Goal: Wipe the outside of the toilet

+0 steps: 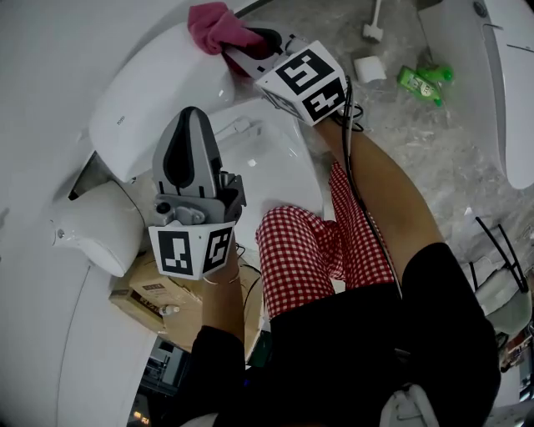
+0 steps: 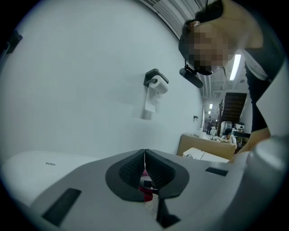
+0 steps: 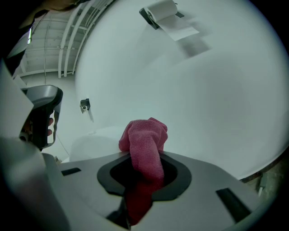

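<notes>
A: Where is the cloth?

B: The crumpled pink microfibre cloth (image 1: 219, 25) is in the right gripper (image 1: 250, 52). In the right gripper view, the two jaws of this gripper (image 3: 144, 164) are clamped on the cloth (image 3: 145, 140). A bunch of it stands up above the jaws and a darker end hangs down behind them.

A: And where is the toilet?

B: The white ceramic toilet (image 1: 150, 92) is in front of the person, against a plain white wall. In the head view, the cloth is at the far upper edge of the toilet's rounded white body. It looks pressed on that surface, but I cannot tell the contact for sure.

A: What does the left gripper do?

B: The left gripper (image 1: 190, 125) is held upright above the toilet, nearer to the person, and well apart from the cloth. In the left gripper view its jaws (image 2: 145, 155) are together, with only a thin line between the dark pads and nothing gripped. A part of the toilet (image 2: 45, 164) with a small grey mark shows at the lower left.

A: Anything else around?

B: A white paper roll on a black wall holder (image 2: 158, 85) hangs on the wall, with one sheet hanging down. On the floor at the right lie a green plastic bottle (image 1: 421, 83) and a small white roll (image 1: 370, 68). A brown cardboard box (image 1: 158, 292) sits under the left arm, and the person wears red-and-white checked trousers (image 1: 309, 242).
</notes>
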A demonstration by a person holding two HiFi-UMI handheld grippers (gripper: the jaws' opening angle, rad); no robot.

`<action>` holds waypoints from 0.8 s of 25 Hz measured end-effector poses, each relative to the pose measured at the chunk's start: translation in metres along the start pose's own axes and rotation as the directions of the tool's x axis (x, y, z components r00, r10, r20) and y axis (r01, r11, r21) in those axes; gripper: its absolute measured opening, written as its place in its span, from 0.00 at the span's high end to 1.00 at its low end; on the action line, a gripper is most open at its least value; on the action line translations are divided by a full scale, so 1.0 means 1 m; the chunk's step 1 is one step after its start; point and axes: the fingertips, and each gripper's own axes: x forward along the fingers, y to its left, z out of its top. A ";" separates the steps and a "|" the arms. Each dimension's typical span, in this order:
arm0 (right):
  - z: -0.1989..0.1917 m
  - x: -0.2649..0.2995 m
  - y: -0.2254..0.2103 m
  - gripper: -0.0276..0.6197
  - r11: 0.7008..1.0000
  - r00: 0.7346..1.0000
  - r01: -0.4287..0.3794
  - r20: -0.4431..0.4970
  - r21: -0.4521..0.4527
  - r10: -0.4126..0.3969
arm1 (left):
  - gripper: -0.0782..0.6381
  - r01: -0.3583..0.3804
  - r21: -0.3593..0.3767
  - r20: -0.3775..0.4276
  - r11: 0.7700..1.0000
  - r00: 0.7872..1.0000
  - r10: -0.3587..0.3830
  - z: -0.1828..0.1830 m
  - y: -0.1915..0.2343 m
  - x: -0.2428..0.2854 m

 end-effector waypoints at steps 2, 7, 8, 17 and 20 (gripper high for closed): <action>-0.005 0.003 -0.007 0.81 1.000 1.000 0.011 -0.011 0.004 -0.011 | 0.88 0.001 -0.017 0.003 1.000 1.000 0.000 -0.002 0.001 0.001; -0.019 0.009 -0.016 0.81 1.000 0.999 0.028 -0.041 0.011 -0.027 | 0.88 -0.006 -0.030 -0.003 1.000 1.000 0.006 -0.007 0.005 -0.003; -0.021 0.009 -0.017 0.81 0.999 0.999 0.031 -0.043 0.015 -0.030 | 0.88 -0.007 -0.042 0.002 0.999 1.000 0.007 -0.007 0.007 -0.003; -0.033 0.014 -0.025 0.81 0.999 0.997 0.046 -0.055 0.027 -0.044 | 0.88 -0.010 -0.069 0.011 0.998 1.000 0.010 -0.006 0.012 -0.002; -0.038 0.016 -0.028 0.81 0.998 0.997 0.047 -0.057 0.034 -0.045 | 0.88 -0.003 -0.076 0.012 0.997 1.000 0.004 -0.008 0.011 -0.001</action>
